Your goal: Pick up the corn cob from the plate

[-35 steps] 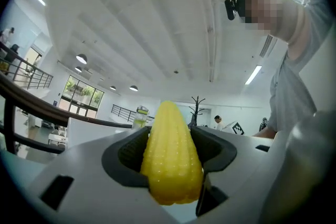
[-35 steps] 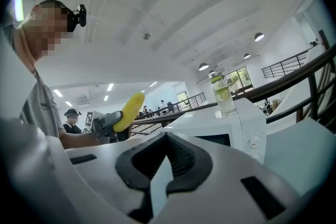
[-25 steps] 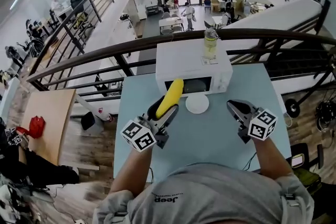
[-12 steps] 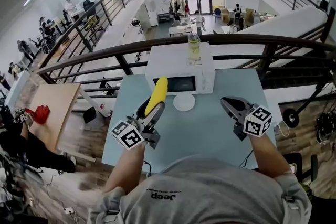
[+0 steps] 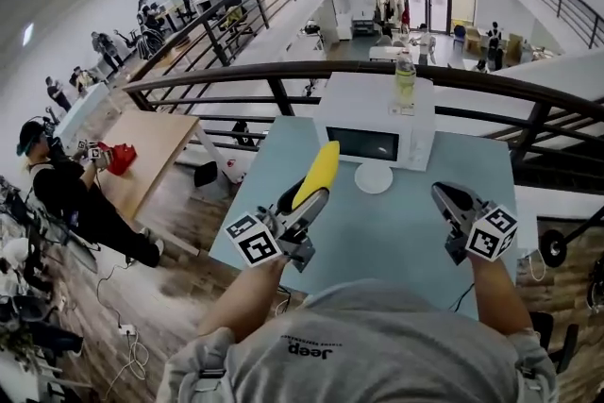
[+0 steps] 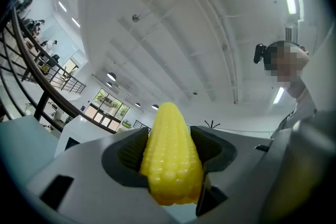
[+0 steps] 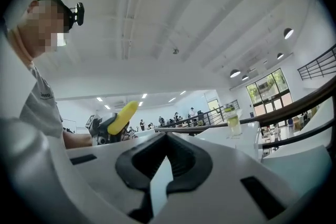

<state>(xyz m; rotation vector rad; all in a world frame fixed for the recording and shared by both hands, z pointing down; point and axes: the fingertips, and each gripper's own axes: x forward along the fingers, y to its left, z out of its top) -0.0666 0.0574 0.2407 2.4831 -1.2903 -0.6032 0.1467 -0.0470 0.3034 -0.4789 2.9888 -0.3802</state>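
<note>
A yellow corn cob (image 5: 317,171) stands tilted up and away, its lower end clamped in my left gripper (image 5: 300,203), which is lifted over the left part of the pale blue table (image 5: 396,241). In the left gripper view the cob (image 6: 170,155) fills the gap between both dark pads. The small white plate (image 5: 374,177) lies bare in front of the microwave, to the right of the cob. My right gripper (image 5: 450,200) hovers at the table's right side with its jaws together and nothing in them (image 7: 164,165). The right gripper view also catches the cob (image 7: 122,117) off to the left.
A white microwave (image 5: 375,132) stands at the table's far edge with a bottle of yellowish drink (image 5: 405,82) on top. A dark railing (image 5: 236,75) runs behind it. A wooden table (image 5: 142,156) and a seated person (image 5: 66,193) are at the left.
The head view has swung left, so table and microwave now sit further right. My left gripper has carried the cob a little higher; the right gripper has drifted slightly and stays closed.
</note>
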